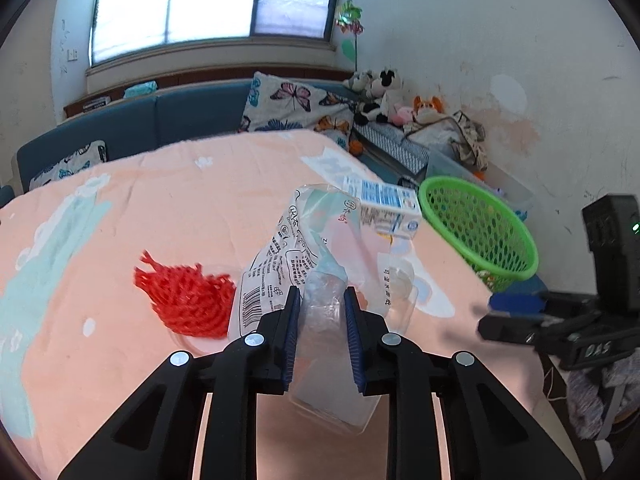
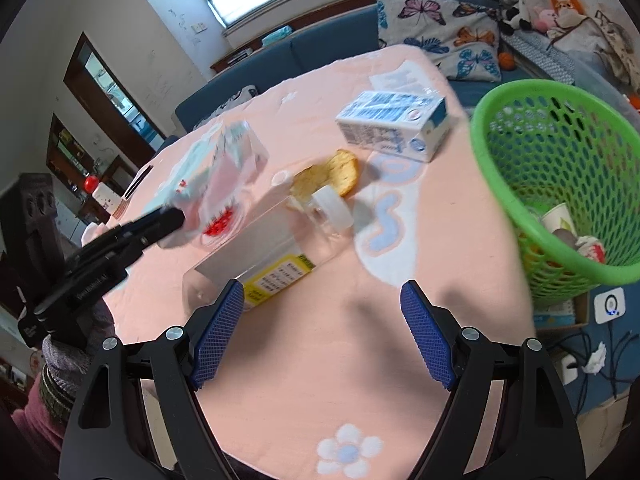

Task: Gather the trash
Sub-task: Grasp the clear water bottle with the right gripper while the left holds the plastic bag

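Plastic wrapper (image 1: 304,236) between left hand-held gripper (image 1: 321,300) pads

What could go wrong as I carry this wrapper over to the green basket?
The left gripper pinches only the plastic wrapper's lower end, so the loose upper part may snag the milk carton on the way. The basket sits past the table edge, so a drop released early might miss it.

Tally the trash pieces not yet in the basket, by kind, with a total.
Plastic wrapper, held in the left gripper: 1
Milk carton: 1
Clear plastic bottle: 1
Red mesh net: 1
Cracker-like food scrap: 1
Total: 5, all outside the green basket.
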`<state>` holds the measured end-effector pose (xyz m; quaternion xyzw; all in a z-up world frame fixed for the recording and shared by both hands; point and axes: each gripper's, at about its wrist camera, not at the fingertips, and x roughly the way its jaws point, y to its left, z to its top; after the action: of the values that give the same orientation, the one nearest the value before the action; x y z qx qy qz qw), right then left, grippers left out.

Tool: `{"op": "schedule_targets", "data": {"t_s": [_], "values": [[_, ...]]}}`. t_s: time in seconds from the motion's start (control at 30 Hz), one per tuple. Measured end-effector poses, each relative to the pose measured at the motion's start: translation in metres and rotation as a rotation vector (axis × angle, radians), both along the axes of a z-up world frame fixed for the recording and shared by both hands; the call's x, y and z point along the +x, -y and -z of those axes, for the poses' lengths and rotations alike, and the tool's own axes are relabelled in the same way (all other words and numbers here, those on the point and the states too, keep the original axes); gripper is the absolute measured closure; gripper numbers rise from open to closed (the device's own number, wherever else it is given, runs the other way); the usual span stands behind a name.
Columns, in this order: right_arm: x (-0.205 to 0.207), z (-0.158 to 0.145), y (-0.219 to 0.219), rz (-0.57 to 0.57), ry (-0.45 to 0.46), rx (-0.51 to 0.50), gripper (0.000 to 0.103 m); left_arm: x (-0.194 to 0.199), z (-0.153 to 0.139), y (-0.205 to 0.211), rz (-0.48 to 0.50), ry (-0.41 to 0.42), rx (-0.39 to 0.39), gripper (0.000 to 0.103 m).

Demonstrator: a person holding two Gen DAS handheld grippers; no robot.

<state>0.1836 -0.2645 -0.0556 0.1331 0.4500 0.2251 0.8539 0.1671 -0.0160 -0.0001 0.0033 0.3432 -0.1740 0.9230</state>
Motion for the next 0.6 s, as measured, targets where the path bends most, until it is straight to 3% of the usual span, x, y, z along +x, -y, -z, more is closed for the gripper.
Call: {"op": "schedule_targets", "data": {"t_s": [0.33, 0.6], "values": [[0.015, 0.003, -0.046, 0.011, -0.174, 0.066, 0.025, -0.008, -0.025, -0.027, 0.002, 0.073, -0.009, 0.082], [0.038, 0.005, -0.085, 0.154, -0.329, 0.047, 0.03, -0.012, -0.025, -0.07, -0.004, 0.088, -0.03, 0.082]]}}
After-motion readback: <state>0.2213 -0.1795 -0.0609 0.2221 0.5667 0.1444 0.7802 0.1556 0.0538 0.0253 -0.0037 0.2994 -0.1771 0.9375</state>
